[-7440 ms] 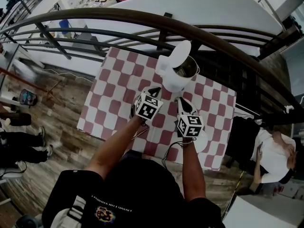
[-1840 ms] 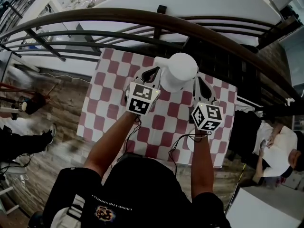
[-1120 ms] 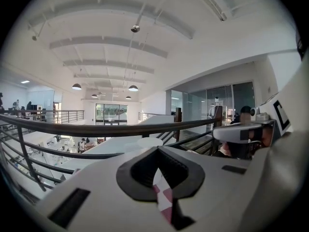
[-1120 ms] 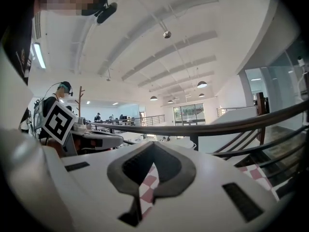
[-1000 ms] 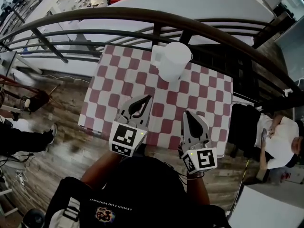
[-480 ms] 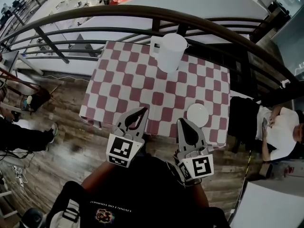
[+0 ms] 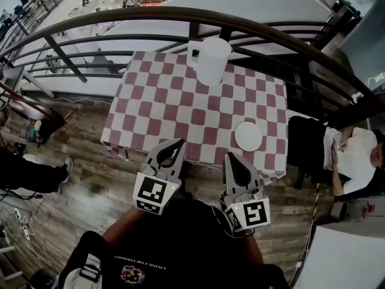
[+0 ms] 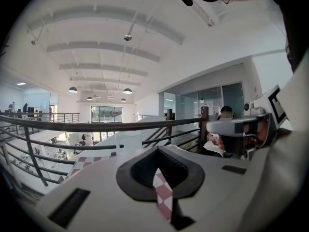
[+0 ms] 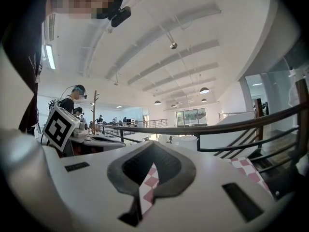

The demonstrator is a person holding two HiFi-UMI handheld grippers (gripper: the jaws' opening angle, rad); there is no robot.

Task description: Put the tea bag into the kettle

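Observation:
The white kettle [image 7: 209, 59] stands with its lid down at the far edge of the red-and-white checked table [image 7: 174, 101]. It also shows small and far off as the kettle [image 8: 129, 140] in the left gripper view and the kettle [image 9: 186, 141] in the right gripper view. No tea bag is visible in any view. My left gripper [image 7: 180, 142] and right gripper [image 7: 230, 157] hover side by side over the table's near edge, close to my body. The left gripper [image 8: 158, 149] and the right gripper [image 9: 152, 144] are both shut with nothing between the jaws.
A white round saucer [image 7: 248, 135] lies on the table's near right part. A dark curved railing [image 7: 252, 27] runs just behind the kettle. A seated person [image 7: 352, 158] is right of the table. Wooden floor [image 7: 72, 185] lies to the left.
Both grippers have drawn back from the kettle to the table's near edge. The saucer, once hidden under the right gripper, now lies uncovered. The kettle's lid, open in the oldest frame, is down.

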